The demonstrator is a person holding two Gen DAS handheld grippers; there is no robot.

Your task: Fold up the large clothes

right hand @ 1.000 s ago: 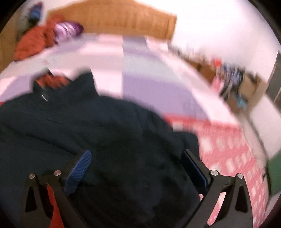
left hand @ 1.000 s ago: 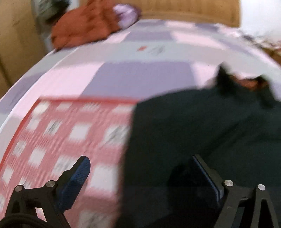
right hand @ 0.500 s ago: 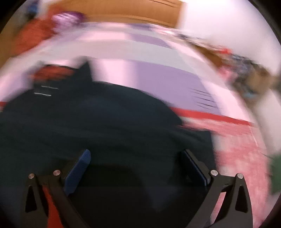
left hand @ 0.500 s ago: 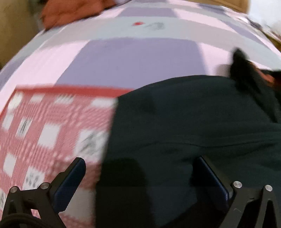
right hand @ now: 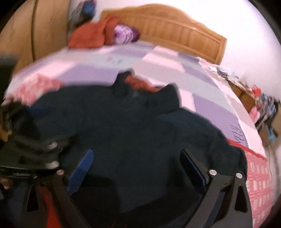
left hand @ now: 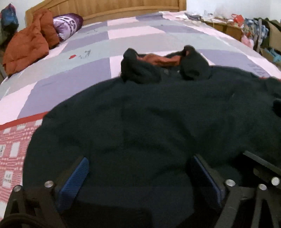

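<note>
The dark jacket (left hand: 158, 122) lies spread across the patchwork bedspread (left hand: 84, 70), filling the centre and lower part of both views, its rust-lined collar (left hand: 158, 60) turned toward the headboard (left hand: 112, 8). A second ago it covered only the right half of the left wrist view; now it reaches nearly the whole width, and the red checked cloth (left hand: 12, 149) has shrunk to the lower left edge. The left gripper (left hand: 140, 173) is spread wide above the fabric, pinching nothing, as before. The right gripper (right hand: 137, 166) is likewise spread over the jacket, and the left gripper's frame now shows at its left edge. An orange garment (left hand: 28, 42) sits upper left.
</note>
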